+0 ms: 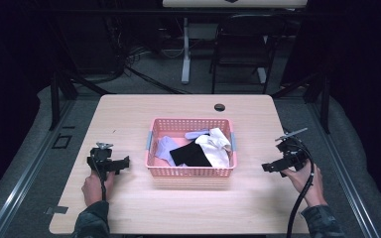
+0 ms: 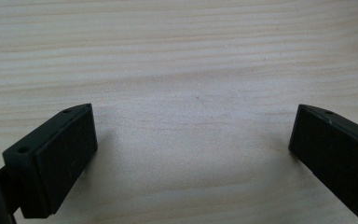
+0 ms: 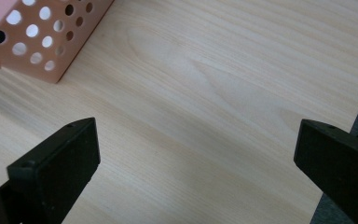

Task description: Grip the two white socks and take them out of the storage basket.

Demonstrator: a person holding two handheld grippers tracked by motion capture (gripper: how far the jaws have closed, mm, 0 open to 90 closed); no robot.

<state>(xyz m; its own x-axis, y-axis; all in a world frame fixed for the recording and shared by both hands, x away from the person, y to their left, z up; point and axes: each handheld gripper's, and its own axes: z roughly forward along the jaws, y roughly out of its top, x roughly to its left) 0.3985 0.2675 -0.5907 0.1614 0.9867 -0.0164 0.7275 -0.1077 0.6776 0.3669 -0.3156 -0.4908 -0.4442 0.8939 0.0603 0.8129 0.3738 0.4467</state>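
In the high view, nearest the camera are the person's two forearms in dark patterned sleeves, which come in from the bottom edge. The left hand [image 1: 95, 187] holds the left gripper [image 1: 110, 164] over the left part of the light wooden counter [image 1: 129, 111], and the right hand [image 1: 305, 177] holds the right gripper [image 1: 273, 166] near the right edge, with its black cable [image 1: 300, 203] hanging down toward the sleeve. Between them, in the middle of the counter, stands a pink basket [image 1: 191, 172] with perforated walls; it is well apart from both grippers. Inside it lie a black cloth [image 1: 191, 155], a white cloth [image 1: 216, 147] and a pale lavender cloth [image 1: 164, 147]. A small dark hole [image 1: 220, 107] is in the counter behind the basket, and a dark chair [image 1: 243, 44] stands on the floor beyond. In the left gripper view, the jaws are spread wide and hold nothing; bare wood grain of the counter [image 2: 186, 70] is between them. In the right gripper view, the jaws are also spread wide and empty above the counter [image 3: 205, 93], and a corner of the pink basket [image 3: 37, 37] is at the upper left.
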